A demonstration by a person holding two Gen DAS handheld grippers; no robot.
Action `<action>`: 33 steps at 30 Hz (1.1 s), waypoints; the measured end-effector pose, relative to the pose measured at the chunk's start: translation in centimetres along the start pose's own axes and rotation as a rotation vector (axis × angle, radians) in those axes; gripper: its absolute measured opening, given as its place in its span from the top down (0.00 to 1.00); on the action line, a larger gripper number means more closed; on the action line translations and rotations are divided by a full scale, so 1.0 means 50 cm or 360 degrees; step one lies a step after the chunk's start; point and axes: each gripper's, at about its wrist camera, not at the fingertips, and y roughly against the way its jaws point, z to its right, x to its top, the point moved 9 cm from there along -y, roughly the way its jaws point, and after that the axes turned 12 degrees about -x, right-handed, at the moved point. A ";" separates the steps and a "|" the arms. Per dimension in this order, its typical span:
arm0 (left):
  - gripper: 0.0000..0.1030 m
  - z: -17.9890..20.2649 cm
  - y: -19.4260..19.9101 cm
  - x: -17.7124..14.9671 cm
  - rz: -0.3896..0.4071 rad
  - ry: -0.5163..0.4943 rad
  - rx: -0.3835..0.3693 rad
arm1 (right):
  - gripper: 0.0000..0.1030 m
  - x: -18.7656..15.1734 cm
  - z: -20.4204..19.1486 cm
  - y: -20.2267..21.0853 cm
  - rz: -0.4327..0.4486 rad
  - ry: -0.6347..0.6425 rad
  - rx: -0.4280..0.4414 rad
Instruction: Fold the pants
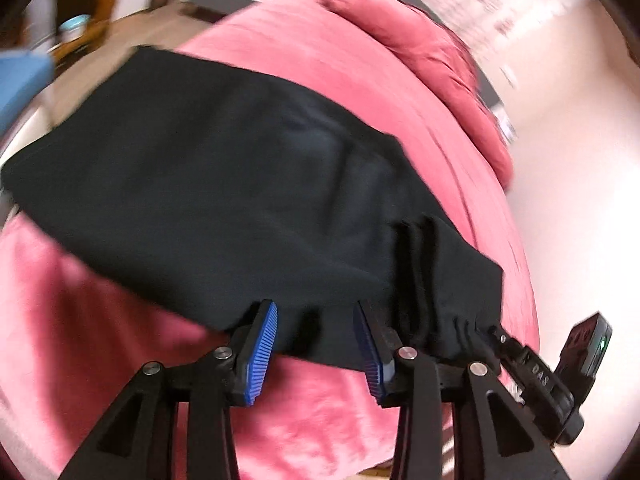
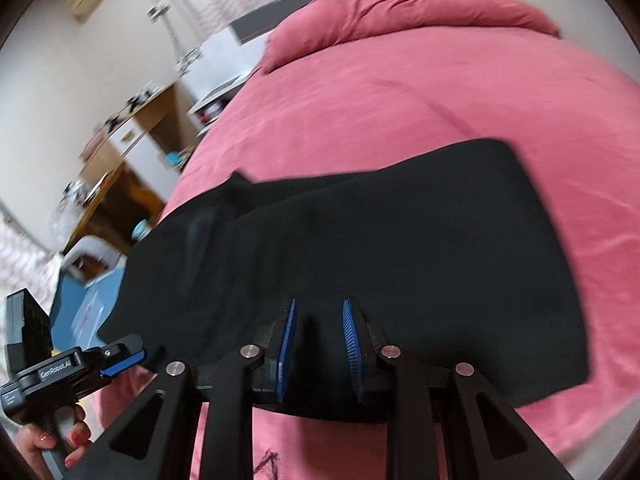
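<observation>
Black pants (image 1: 208,184) lie folded lengthwise across a pink bed; they also show in the right wrist view (image 2: 380,248). My left gripper (image 1: 316,320) is open, its blue pads (image 1: 264,344) on either side of the near edge of the fabric, at the gathered waistband. My right gripper (image 2: 320,320) is open over the same near edge, blue pads (image 2: 352,340) apart with black cloth between them. The other gripper shows at the right in the left wrist view (image 1: 496,332), touching the bunched waistband, and at the left in the right wrist view (image 2: 128,356).
The pink bedspread (image 2: 400,92) has a rumpled duvet (image 2: 400,4) at its far end. A wooden desk (image 2: 120,168) and white shelves (image 2: 216,72) stand beside the bed. A blue object (image 2: 88,300) sits by the bed's edge. A light wall (image 1: 580,160) is on the right.
</observation>
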 end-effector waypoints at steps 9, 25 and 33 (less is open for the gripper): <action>0.50 -0.117 0.100 0.006 0.0148 0.0152 0.0233 | 0.75 -0.049 -0.093 -0.085 -0.0174 0.0091 0.0040; 0.49 -0.216 0.096 0.098 0.0317 0.0411 0.0123 | 0.75 -0.051 -0.073 -0.082 -0.0198 -0.0022 0.0073; 0.58 -0.285 0.115 0.168 0.0501 0.0698 -0.0091 | 0.75 -0.049 -0.072 -0.081 -0.0203 -0.0020 0.0064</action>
